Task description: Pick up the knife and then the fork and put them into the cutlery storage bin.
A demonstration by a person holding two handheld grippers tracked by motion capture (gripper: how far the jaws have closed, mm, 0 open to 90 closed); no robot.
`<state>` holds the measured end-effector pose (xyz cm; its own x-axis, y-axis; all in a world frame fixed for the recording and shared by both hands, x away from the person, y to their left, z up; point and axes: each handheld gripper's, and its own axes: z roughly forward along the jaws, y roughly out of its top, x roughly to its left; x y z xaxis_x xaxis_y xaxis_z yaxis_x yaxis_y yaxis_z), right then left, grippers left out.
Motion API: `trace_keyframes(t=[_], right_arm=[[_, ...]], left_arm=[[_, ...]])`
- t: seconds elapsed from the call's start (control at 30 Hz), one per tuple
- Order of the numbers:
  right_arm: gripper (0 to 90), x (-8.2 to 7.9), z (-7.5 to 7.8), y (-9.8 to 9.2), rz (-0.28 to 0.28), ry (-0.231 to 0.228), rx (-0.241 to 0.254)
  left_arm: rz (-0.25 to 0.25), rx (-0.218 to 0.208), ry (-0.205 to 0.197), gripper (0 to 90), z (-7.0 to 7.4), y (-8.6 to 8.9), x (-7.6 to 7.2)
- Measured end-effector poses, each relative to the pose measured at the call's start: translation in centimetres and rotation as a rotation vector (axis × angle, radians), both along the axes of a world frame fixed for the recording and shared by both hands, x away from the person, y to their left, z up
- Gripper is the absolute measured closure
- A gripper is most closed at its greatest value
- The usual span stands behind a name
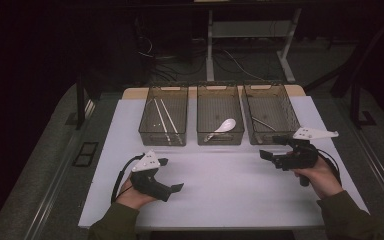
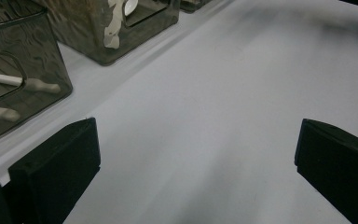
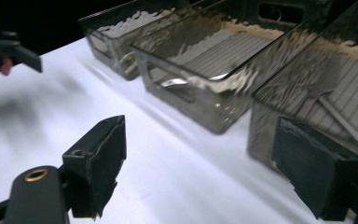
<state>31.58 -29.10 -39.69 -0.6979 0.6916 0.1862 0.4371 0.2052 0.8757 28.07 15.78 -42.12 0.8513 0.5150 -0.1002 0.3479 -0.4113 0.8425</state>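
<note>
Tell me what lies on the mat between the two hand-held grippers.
Nothing: in the high view the white mat is bare between the left hand-held gripper and the right hand-held gripper. Both stand open and hold nothing.

The counter [image 1: 220, 190] was white; three bins [image 1: 220, 121] were smoky, translucent brown; a spoon [image 1: 224, 126] was white. Each gripper [image 1: 170, 175] was black with a pale grey plate [image 1: 146, 162]; the sleeves [image 1: 114, 222] were olive green.
</note>
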Motion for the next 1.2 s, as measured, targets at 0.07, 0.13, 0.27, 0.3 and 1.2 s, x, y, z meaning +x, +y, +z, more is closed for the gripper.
trace_keyframes(t=[0.07,0.13,0.27,0.3,1.2], right_arm=[[17.9,-0.5,-0.3,0.1,0.014,0.002,0.001],[17.3,-1.0,-0.6,0.2,0.029,0.008,0.003],[16.5,-1.8,-1.1,0.4,0.052,0.002,0.002],[16.4,-1.9,-1.3,0.4,0.057,0.001,0.002],[14.0,-5.5,-3.5,-1.6,0.074,0.058,-0.013]], left_arm=[[-0.002,-0.001,0.000,0.0,0.0,-0.1,0.0],[-0.004,0.001,-0.002,0.0,0.0,-0.1,0.0],[-0.007,0.007,-0.007,0.0,0.0,-0.1,0.0],[-0.009,0.008,-0.010,0.0,0.0,0.0,0.0],[-0.003,-0.003,-0.022,0.0,0.1,0.0,-0.2]])
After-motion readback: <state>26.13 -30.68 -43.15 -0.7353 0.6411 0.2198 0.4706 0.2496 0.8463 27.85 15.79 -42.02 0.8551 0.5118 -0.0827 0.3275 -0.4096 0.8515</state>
